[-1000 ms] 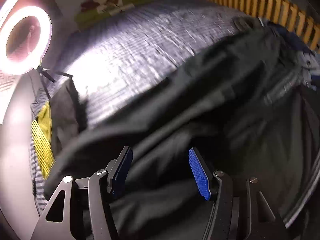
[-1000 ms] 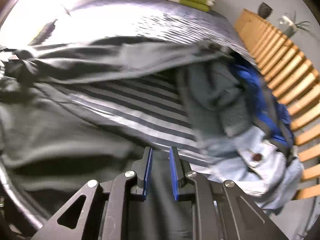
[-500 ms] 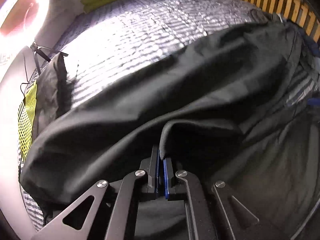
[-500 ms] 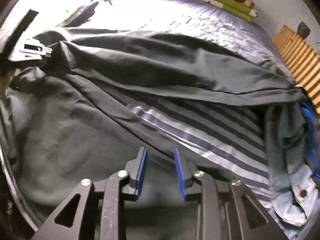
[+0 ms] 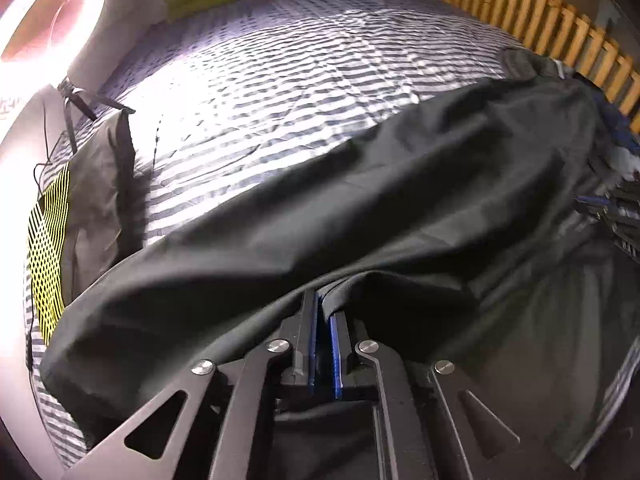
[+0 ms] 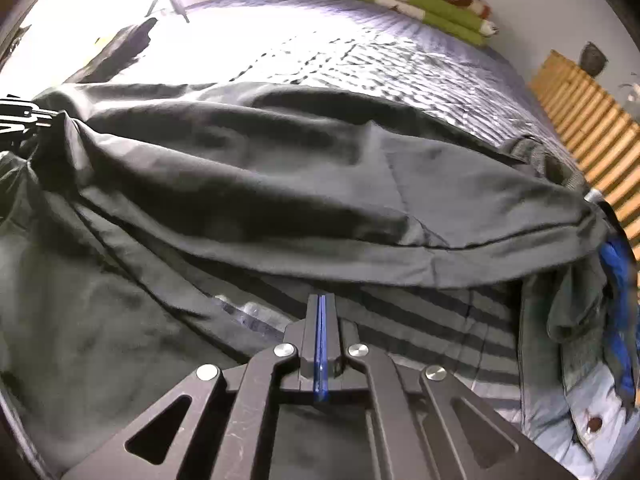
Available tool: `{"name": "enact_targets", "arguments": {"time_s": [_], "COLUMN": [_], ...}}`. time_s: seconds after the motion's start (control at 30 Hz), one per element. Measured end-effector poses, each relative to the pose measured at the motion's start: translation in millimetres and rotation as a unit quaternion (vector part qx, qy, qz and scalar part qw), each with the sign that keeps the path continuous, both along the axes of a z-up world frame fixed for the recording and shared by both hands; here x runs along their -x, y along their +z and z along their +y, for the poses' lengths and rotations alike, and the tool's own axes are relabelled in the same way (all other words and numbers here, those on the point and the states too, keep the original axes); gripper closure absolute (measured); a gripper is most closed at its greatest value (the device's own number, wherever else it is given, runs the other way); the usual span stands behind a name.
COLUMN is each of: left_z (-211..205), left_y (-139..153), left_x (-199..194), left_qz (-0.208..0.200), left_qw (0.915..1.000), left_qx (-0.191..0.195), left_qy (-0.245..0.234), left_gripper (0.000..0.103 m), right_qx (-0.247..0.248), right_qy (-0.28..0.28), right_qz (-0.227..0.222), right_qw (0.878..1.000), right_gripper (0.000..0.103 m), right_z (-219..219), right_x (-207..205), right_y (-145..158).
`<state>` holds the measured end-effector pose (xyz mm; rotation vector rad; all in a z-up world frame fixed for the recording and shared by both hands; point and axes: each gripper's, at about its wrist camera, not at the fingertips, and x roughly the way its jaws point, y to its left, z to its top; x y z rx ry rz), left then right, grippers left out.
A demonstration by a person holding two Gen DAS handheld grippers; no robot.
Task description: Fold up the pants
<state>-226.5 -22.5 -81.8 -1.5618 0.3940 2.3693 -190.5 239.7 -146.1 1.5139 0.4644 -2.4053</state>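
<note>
Both grippers are clamped: left gripper (image 5: 323, 312) pinches the black pants (image 5: 400, 200) edge to lift it; right gripper (image 6: 321, 312) shows nothing visible between its pads.

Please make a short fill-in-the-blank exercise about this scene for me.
1. The left claw pinches a fold of the pants, so it is ___ (open/shut).
2. The pants lie on a ___ bedspread.
3. The wooden slats stand on the ___ side of the bed (left/right).
Missing words: shut; striped; right.
</note>
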Motion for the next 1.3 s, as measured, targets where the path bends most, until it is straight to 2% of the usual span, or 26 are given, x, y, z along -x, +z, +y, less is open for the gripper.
{"name": "enact_targets", "arguments": {"time_s": [0.07, 0.13, 0.2, 0.33, 0.4, 0.47, 0.53, 0.6, 0.67, 0.8, 0.87, 0.93, 1.03, 1.1, 1.2, 1.3], "left_z": [-3.2, -12.1, -27.2, -74.3, -111.8, -146.8, -181.5, -216.1, -244.4, -275.7, -268.2, -248.0, -197.5, -163.1, -106.1, -44.8], "left_y": [11.7, 26.5, 43.8, 70.1, 81.3, 85.7, 84.7, 80.1, 73.7, 55.3, 50.7, 50.2, 58.5, 59.1, 54.0, 47.1], "left_x": [-12.1, -22.2, -28.8, -27.0, -18.5, -5.9, 4.8, 12.3, 14.8, 24.5, 27.2, 32.3, 41.1, 52.2, 69.3, 77.9], "left_qz": [0.017, 0.034, 0.051, 0.085, 0.089, 0.094, 0.09, 0.078, 0.07, 0.041, 0.042, 0.052, 0.064, 0.069, 0.065, 0.059], "left_qw": [0.9997, 0.9993, 0.9986, 0.9951, 0.9925, 0.9882, 0.9841, 0.9809, 0.9784, 0.976, 0.9788, 0.9828, 0.9912, 0.9942, 0.9974, 0.998], "left_qx": [0.006, 0.007, 0.011, 0.036, 0.029, 0.05, 0.064, 0.061, 0.063, 0.037, 0.038, 0.051, 0.048, 0.04, 0.019, -0.002], "left_qy": [-0.014, -0.016, -0.01, 0.037, 0.078, 0.11, 0.139, 0.168, 0.184, 0.211, 0.197, 0.17, 0.105, 0.072, 0.023, -0.023], "left_gripper": [0.068, 0.062, 0.061, 0.042, 0.039, 0.031, 0.022, 0.021, 0.02, 0.019, 0.019, 0.019, 0.019, 0.019, 0.019, 0.019], "right_qx": [0.016, 0.034, 0.05, 0.047, 0.063, 0.063, 0.074, 0.086, 0.088, 0.085, 0.065, 0.066, 0.065, 0.063, 0.066, 0.088], "right_qy": [-0.007, -0.037, -0.07, -0.136, -0.163, -0.18, -0.177, -0.157, -0.115, -0.024, -0.001, 0.001, -0.021, -0.059, -0.142, -0.244], "right_qz": [-0.008, -0.005, 0.001, 0.017, 0.021, 0.038, 0.047, 0.049, 0.054, 0.055, 0.051, 0.045, 0.045, 0.041, 0.031, 0.023], "right_qw": [1.0, 0.999, 0.996, 0.989, 0.984, 0.981, 0.98, 0.983, 0.988, 0.995, 0.997, 0.997, 0.997, 0.995, 0.987, 0.966], "right_gripper": [0.1, 0.088, 0.059, 0.058, 0.058, 0.058, 0.058, 0.058, 0.057, 0.046, 0.046, 0.047, 0.047, 0.047, 0.046, 0.046], "right_z": [13.2, 38.9, 71.4, 133.4, 158.4, 169.0, 167.8, 153.6, 124.3, 42.2, 0.1, -18.6, -11.3, 18.0, 88.3, 174.8], "right_x": [0.1, -0.6, -1.5, -5.9, -9.1, -8.5, -2.7, 10.5, 26.9, 70.0, 95.3, 109.0, 125.2, 135.0, 143.4, 140.6], "right_y": [9.2, 22.6, 35.1, 52.8, 62.3, 73.2, 83.9, 95.6, 106.3, 113.1, 105.3, 101.2, 104.4, 107.6, 110.5, 109.4]}}
